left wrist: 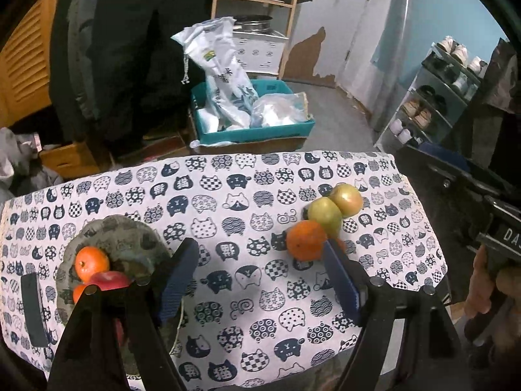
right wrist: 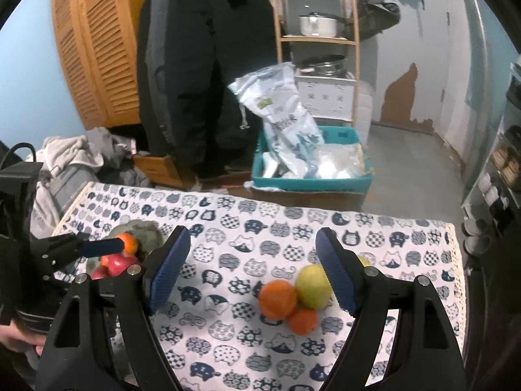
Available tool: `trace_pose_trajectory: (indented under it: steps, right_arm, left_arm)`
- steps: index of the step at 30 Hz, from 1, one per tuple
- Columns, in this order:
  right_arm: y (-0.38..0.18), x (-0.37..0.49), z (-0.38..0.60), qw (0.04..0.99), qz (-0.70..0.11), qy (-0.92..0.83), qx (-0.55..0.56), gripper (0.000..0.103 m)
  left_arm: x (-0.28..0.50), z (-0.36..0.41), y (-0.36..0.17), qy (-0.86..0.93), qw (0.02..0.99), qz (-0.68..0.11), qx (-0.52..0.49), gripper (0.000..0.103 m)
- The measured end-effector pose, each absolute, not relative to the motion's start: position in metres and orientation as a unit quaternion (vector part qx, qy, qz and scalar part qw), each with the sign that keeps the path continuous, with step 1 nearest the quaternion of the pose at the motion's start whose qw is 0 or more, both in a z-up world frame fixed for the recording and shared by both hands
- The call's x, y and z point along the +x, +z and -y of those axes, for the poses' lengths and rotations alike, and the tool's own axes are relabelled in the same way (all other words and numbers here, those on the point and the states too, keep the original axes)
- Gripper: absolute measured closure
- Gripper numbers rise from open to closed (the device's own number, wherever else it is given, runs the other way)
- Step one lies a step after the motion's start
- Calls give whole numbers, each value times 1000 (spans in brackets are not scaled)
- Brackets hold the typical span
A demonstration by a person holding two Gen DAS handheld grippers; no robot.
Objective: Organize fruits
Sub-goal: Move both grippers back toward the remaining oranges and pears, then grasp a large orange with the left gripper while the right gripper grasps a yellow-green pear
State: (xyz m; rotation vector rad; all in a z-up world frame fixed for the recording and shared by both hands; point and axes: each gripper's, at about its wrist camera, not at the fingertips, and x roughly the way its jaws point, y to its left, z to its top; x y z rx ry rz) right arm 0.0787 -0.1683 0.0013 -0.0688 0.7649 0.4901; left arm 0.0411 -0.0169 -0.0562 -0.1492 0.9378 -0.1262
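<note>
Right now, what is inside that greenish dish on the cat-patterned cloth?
The dish holds an orange, a red apple in front of it, and a sliver of another orange lower down. The gripper's black arm covers the dish's near part, so anything more there cannot be seen.

Ahead of your left gripper (left wrist: 260,280), just off its right finger, sits a loose cluster on the cat-print cloth: a large orange (left wrist: 306,240) nearest you, a yellow-green apple (left wrist: 325,215) touching it behind, and a second green apple (left wrist: 346,199) beyond, blushed red. A smaller orange (right wrist: 302,321) lies against the large one, nearest your right gripper (right wrist: 252,267). Off your left finger, a dark scalloped plate (left wrist: 130,231) holds an orange (left wrist: 92,263), a red apple (left wrist: 110,281) in front of it, and another orange fruit, mostly hidden.
</note>
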Motion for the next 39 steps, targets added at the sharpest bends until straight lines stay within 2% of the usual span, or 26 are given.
trace_pose_trajectory:
  steps: [23,39]
  right_arm:
    - [-35,105,246,899,-406,166,-6,23]
    - [-97,138,280,872,-472,125,25,23]
  left_arm:
    - [87,72,-96,-92,858,-502,-63,24]
    - [129,101,-170,-107,813,-568,-73,23]
